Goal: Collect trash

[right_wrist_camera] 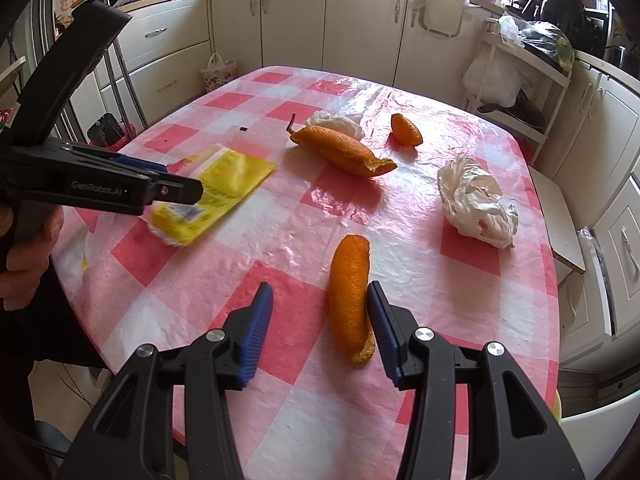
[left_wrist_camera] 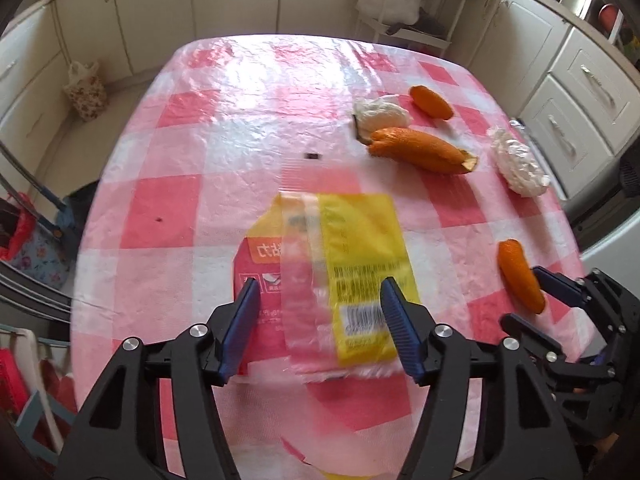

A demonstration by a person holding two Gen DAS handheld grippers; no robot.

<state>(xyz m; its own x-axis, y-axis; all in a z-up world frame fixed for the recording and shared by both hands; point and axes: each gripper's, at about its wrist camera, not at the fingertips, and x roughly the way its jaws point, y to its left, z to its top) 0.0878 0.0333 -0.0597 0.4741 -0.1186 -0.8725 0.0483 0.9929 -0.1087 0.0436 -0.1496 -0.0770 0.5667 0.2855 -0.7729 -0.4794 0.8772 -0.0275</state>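
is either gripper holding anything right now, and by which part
Nothing is held. The left gripper is open over the yellow wrapper; the right gripper is open around an orange peel.

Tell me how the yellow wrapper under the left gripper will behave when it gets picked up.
The yellow wrapper looks like thin film lying flat on the table, so it is probably very light and floppy. Its glossy clear strip hints it may slip between the pads. The left gripper straddles it open, so pinching an edge likely works best.

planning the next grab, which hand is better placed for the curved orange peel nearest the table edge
Right. The right gripper has open jaws straddling that curved orange peel, one pad beside it. The left gripper hangs over the yellow plastic wrapper.
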